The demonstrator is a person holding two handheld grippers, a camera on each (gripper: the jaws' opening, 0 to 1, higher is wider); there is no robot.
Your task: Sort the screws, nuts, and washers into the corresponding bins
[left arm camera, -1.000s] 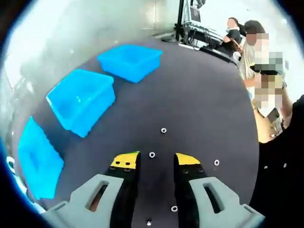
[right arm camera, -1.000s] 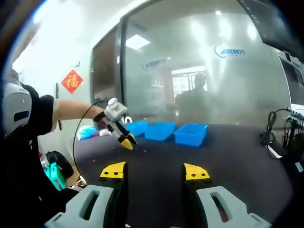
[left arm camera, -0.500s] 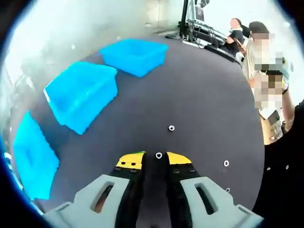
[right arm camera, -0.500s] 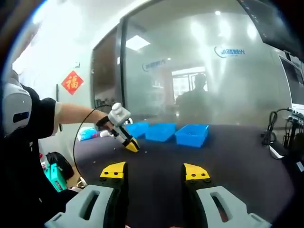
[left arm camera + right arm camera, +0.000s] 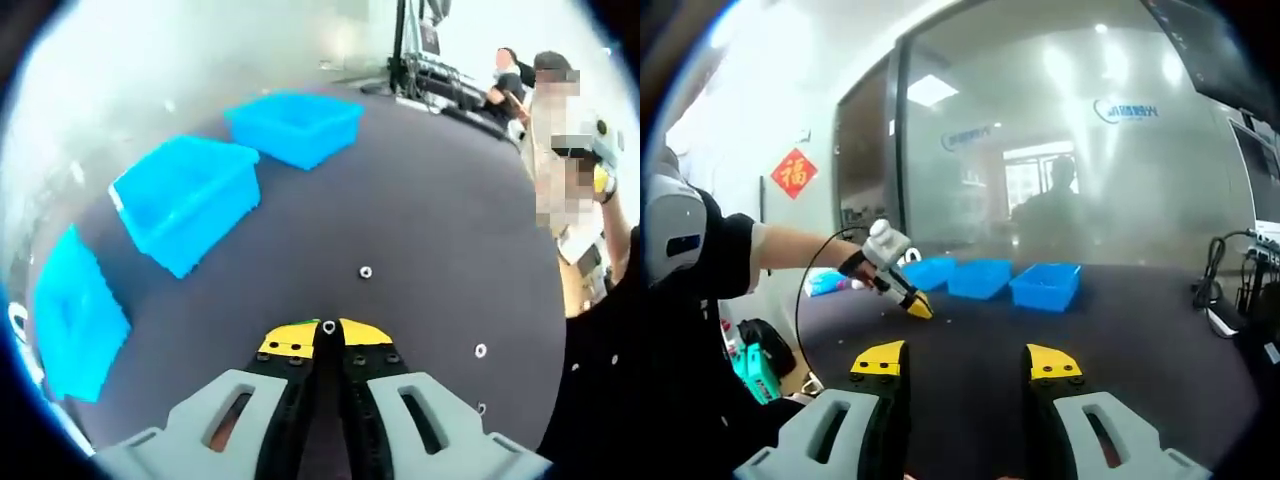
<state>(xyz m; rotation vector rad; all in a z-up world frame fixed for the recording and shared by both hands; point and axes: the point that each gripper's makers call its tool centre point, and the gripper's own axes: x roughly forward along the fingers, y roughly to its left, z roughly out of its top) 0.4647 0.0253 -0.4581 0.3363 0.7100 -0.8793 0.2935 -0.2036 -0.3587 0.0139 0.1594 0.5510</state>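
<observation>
The left tool [image 5: 329, 335] is pressed together on a small nut [image 5: 329, 326] at its yellow tips, low over the dark bench [image 5: 430, 230]; whether the nut has left the surface is unclear. Another nut [image 5: 366, 271] lies just ahead, three blue bins [image 5: 185, 195] stand beyond, and the right tool [image 5: 967, 362] hovers spread, holding nothing.
</observation>
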